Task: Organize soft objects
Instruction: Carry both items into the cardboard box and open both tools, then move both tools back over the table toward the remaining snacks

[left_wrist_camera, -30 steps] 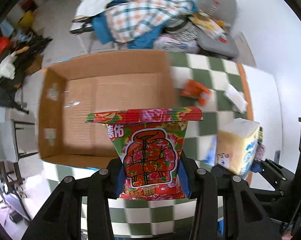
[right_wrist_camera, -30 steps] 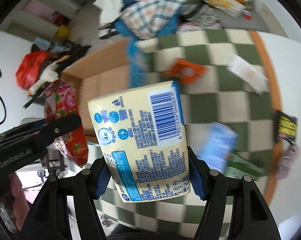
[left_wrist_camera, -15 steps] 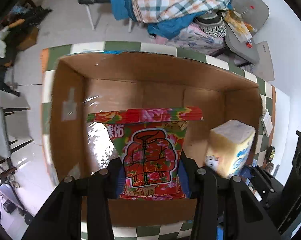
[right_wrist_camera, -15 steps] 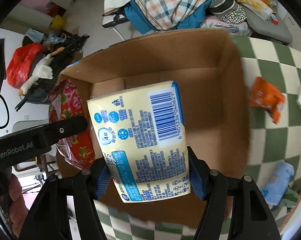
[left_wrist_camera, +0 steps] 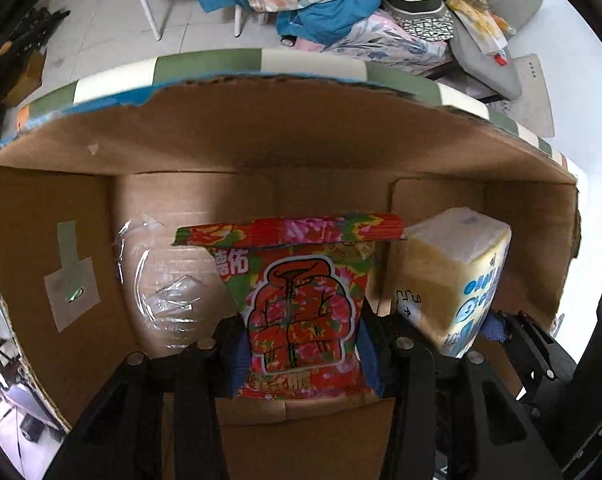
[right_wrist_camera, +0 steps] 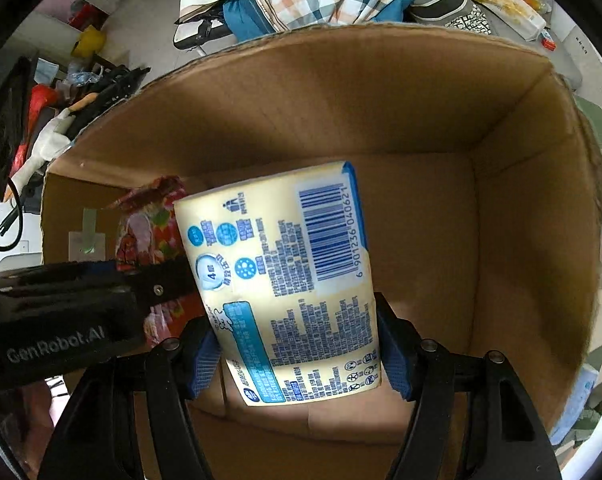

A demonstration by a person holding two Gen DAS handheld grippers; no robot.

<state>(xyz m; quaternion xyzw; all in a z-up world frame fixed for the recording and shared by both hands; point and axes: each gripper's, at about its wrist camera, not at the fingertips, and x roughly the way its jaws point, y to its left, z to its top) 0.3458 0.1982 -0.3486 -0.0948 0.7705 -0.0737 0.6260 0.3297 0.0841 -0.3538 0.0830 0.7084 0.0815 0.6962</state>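
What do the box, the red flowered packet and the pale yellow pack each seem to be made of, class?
Box: brown cardboard, matt; a ragged torn rim and fold lines show.
Red flowered packet: likely thin glossy plastic film, with a flat crimped top seal.
Pale yellow pack: probably soft plastic wrap, smooth with a slight sheen, printed with a barcode; its contents are hidden.

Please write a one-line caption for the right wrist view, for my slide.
Right hand-held gripper holds a pale yellow plastic tissue pack inside the brown cardboard box.
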